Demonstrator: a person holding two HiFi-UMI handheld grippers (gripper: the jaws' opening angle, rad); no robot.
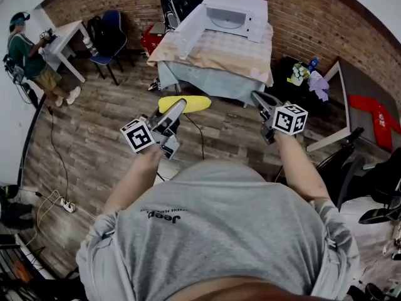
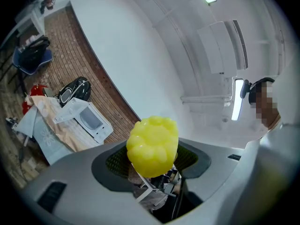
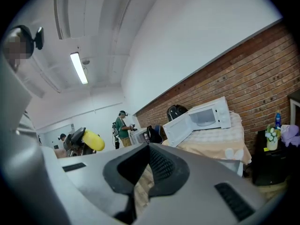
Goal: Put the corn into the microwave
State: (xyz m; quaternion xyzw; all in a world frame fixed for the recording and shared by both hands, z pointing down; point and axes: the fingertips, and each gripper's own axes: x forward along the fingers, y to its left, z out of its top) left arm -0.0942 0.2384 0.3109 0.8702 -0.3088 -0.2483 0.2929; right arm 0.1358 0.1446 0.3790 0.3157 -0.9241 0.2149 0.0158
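Corn [image 1: 195, 103]: near end hidden behind left gripper [image 1: 175, 113]. Small items [image 1: 302, 73] right of microwave [image 1: 230, 14]: too small to identify. Microwave cavity: inside too small to make out.

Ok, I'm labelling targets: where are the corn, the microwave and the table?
corn [image 1: 195, 103], head view, bare middle of the cob.
microwave [image 3: 208, 117], right gripper view, its open cavity.
table [image 1: 229, 52], head view, bare cloth on top.

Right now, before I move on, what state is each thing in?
left gripper: shut on the corn.
corn: held in the air, not yet in the microwave.
right gripper: jaws together, empty.
microwave: door open.
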